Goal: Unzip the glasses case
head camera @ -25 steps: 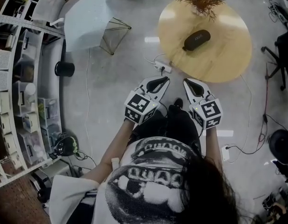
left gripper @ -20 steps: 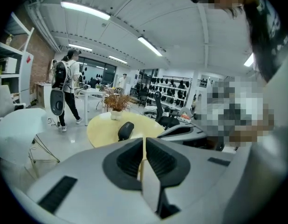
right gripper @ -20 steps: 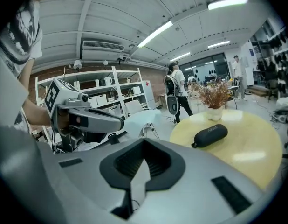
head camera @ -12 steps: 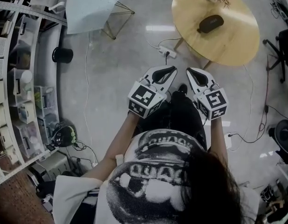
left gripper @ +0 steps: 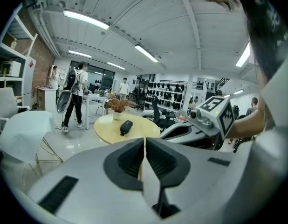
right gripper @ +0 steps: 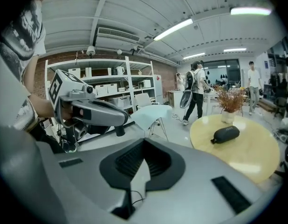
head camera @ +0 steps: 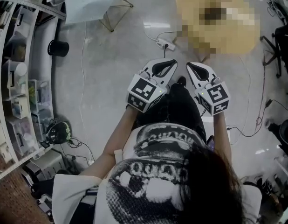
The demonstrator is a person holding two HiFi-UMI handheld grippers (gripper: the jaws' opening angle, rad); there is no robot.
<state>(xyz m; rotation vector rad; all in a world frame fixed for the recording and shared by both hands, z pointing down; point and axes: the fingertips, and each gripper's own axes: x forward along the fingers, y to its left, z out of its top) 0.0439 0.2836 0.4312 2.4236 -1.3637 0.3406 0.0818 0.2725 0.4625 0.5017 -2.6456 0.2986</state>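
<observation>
Lying on the round pale wooden table [right gripper: 249, 155], well ahead of both tools, the black oval zip-up glasses case [right gripper: 225, 134] sits near a small vase of dried brown twigs [right gripper: 230, 100] on the table's far side. The left gripper [left gripper: 144, 143] and right gripper [right gripper: 144, 143] hang side by side over the floor, well apart from the table, each with its jaws pressed together on nothing. The case looks light and semi-stiff with a fabric-like shell, so it would likely slide on the smooth wood if tugged. One gripper should pin its body across the narrow width while the other pinches the zip pull, which is too small to make out.
</observation>
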